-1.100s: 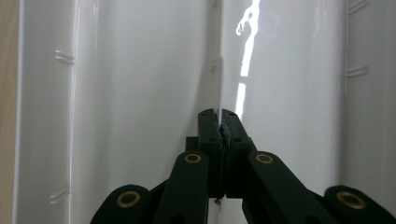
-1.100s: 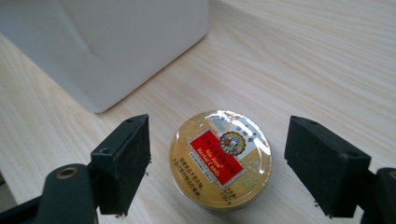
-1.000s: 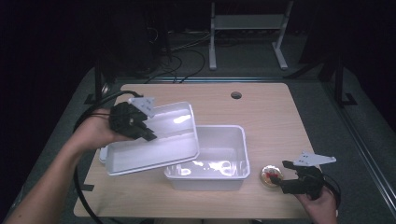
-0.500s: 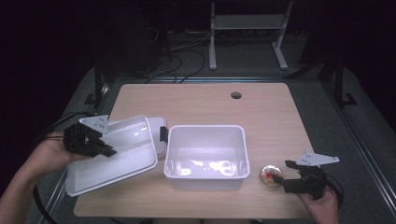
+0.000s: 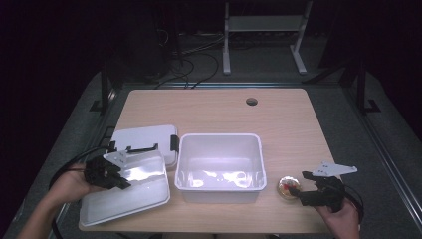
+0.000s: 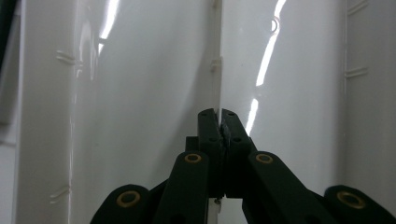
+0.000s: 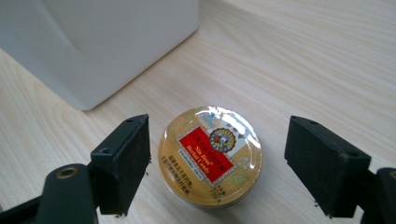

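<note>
We have the lid [image 5: 127,191] off the bin [image 5: 219,167], pinched in our left gripper [image 5: 118,175] at the tabletop's near-left corner, while our right gripper [image 7: 217,165] gapes wide around the ungrasped candy tin [image 7: 210,154].

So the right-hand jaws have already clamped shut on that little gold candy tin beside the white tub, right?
Not quite. In the right gripper view the right gripper stands open, one jaw on each side of the gold candy tin, touching neither side. The tin does sit beside the white tub.

Wooden table [image 5: 283,117]: white bin [image 5: 219,167], round candy tin [image 5: 287,188], white lid [image 5: 144,138]
</note>
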The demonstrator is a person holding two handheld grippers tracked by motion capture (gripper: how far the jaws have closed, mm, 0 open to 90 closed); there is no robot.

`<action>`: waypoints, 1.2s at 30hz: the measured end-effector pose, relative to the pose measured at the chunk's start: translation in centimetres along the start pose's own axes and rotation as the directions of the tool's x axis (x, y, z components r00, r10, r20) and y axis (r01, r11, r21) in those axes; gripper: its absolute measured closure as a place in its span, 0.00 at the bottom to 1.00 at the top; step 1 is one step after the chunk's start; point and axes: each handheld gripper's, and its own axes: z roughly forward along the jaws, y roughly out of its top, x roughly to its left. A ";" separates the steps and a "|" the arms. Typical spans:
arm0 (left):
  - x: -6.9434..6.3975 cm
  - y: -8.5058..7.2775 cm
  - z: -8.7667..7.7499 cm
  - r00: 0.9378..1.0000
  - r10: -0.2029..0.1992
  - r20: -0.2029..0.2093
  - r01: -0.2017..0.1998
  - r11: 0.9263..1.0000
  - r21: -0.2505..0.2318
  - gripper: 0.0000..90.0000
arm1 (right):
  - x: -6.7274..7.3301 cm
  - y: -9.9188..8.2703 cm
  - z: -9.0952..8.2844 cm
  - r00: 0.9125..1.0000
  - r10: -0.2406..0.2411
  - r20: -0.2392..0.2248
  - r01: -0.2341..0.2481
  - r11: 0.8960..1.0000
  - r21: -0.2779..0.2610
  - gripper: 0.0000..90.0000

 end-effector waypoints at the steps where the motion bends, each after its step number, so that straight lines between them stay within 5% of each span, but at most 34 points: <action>1: -0.1 0.1 0.9 1.000 0.011 0.004 -0.011 1.000 0.011 0.99 | -0.1 0.0 -0.1 1.000 0.004 0.002 -0.004 1.000 -0.005 0.24; 7: -0.4 0.7 3.1 0.999 0.042 0.029 -0.043 0.998 0.050 0.99 | -0.1 0.0 -0.2 1.000 0.003 0.003 -0.003 1.000 -0.009 0.24; 25: 0.3 1.3 5.7 0.996 0.079 0.041 -0.082 0.993 0.088 0.99 | 0.1 0.0 -0.2 1.000 -0.003 0.000 0.003 1.000 -0.006 0.24; 30: 0.5 1.4 5.9 0.997 0.069 0.042 -0.072 0.995 0.076 0.99 | 0.1 0.1 -0.1 1.000 -0.013 0.003 0.013 1.000 0.002 0.24; 36: 0.4 1.3 4.7 0.999 0.043 0.011 -0.043 0.999 0.021 0.83 | 0.6 0.5 0.1 0.999 -0.045 0.004 0.045 0.998 0.034 0.24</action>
